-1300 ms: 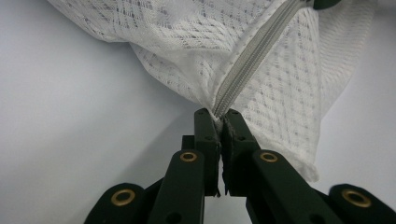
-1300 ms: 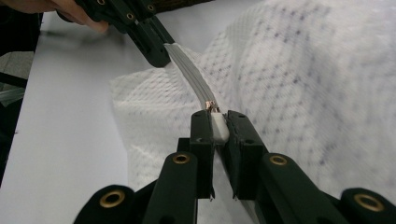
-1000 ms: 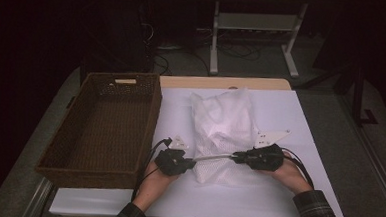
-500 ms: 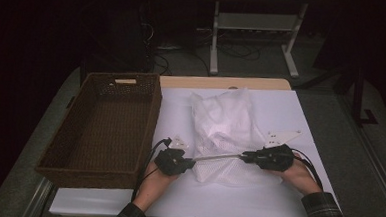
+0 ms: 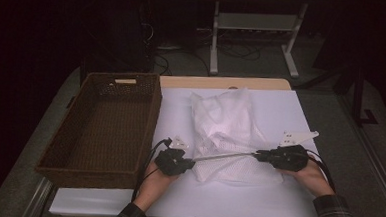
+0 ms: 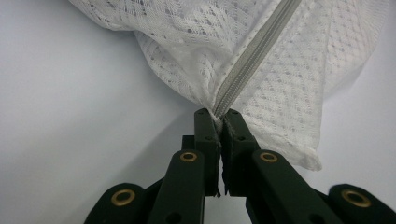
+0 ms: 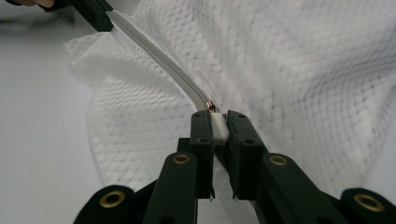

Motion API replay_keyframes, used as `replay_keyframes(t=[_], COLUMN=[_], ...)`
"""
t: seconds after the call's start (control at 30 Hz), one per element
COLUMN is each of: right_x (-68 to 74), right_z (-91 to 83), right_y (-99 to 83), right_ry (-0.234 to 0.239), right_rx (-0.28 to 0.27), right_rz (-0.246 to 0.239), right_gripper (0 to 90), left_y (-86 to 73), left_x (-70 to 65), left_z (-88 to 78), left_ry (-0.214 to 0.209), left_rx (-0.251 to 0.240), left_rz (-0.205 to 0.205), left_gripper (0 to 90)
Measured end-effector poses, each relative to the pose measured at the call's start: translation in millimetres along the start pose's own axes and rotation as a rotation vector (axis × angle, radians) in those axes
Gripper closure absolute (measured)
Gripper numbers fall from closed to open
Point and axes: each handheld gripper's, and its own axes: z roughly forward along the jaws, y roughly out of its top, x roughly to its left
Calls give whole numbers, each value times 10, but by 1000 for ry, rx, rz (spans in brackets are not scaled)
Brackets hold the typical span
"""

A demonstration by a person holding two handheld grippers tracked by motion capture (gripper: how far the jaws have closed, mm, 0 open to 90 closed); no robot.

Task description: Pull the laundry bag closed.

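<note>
Zip's (image 5: pixel 223 156) looking mostly run: left gripper (image 6: pixel 218 122) jaws clamp the mesh bag's (image 5: pixel 227 125) zipper end, right gripper (image 7: pixel 219 122) jaws pinch the pull tab (image 7: pixel 218 127), basket (image 5: pixel 53 162) step left.

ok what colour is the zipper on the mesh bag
Pale grey, set in the white mesh bag; the zipper shows best in the left gripper view.

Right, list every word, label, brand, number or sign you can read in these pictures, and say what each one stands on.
No readable text anywhere.
Wicker basket: a pale tag on its far rim, too small and blurred to read.
White mesh laundry bag and its zipper: no print or label shows.
Left gripper and right gripper: black jaws with brass rivets, no markings.
White table cover: plain.
</note>
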Motion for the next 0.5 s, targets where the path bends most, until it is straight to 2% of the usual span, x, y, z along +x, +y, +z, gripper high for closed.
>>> replay_keyframes(t=[0.23,0.3,0.5], right_x=[-14,-17,-59], right_z=[-57,-70,-189], right_y=[-20,-30,-110], right_ry=[-29,-46,-78], right_rx=[-3,5,-5], right_rz=[3,2,28], right_gripper=[812,812,812], left_y=[10,6,12], left_x=[-5,6,1], left_z=[3,-4,5], left_ry=[8,12,8], left_rx=[7,0,2], left_rz=[1,-10,-13], left_gripper=[863,863,864])
